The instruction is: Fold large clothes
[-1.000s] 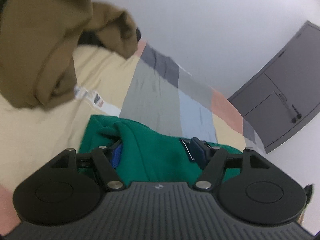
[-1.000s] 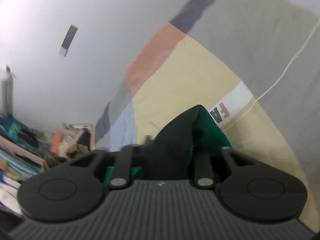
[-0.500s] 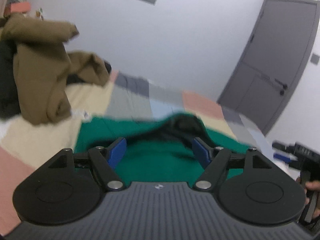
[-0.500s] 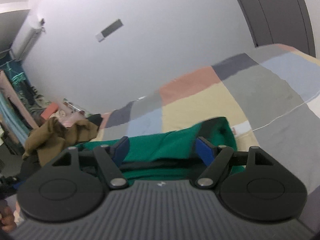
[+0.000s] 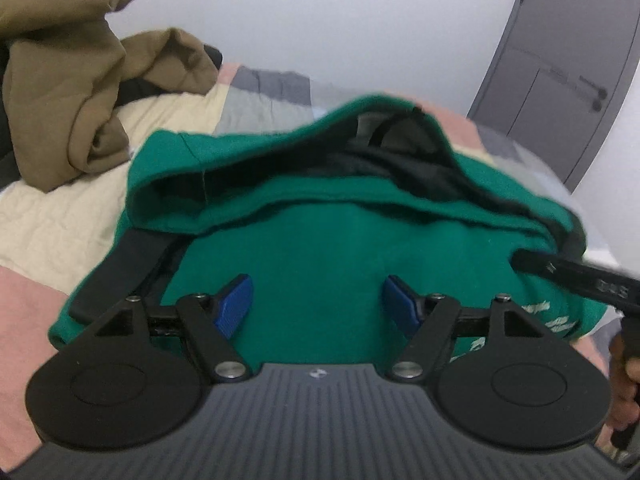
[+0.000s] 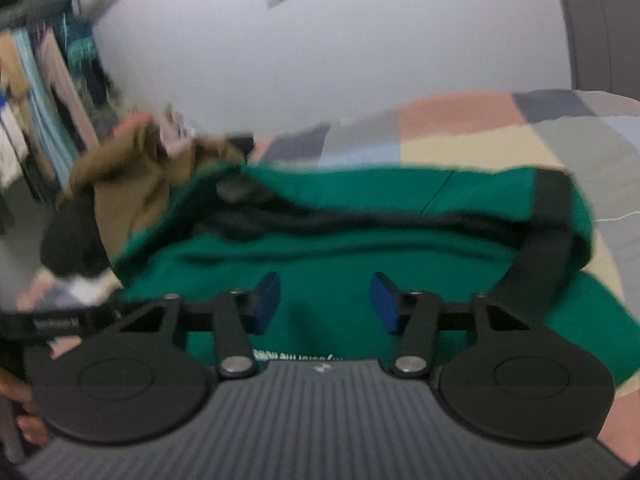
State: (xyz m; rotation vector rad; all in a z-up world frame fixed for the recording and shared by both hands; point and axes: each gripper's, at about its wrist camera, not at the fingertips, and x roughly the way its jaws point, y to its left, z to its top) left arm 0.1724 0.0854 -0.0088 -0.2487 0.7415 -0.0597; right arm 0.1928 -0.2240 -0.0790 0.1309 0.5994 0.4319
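Observation:
A green garment with black trim and white lettering [image 5: 320,264] lies folded over on the patchwork bed; it also shows in the right wrist view [image 6: 360,240]. My left gripper [image 5: 316,306] is open and empty, just above the green cloth. My right gripper [image 6: 324,300] is open and empty too, over the same garment from the other side. The right gripper's black body [image 5: 580,280] shows at the right edge of the left wrist view.
A crumpled brown garment [image 5: 80,92] lies at the far left of the bed [image 5: 40,220], and also shows in the right wrist view [image 6: 132,184]. A grey door [image 5: 568,72] stands behind. Hanging clothes [image 6: 44,80] fill the far left.
Both grippers let go of the green garment and opened. Both pulled back and levelled, and the garment now lies folded over on the bed.

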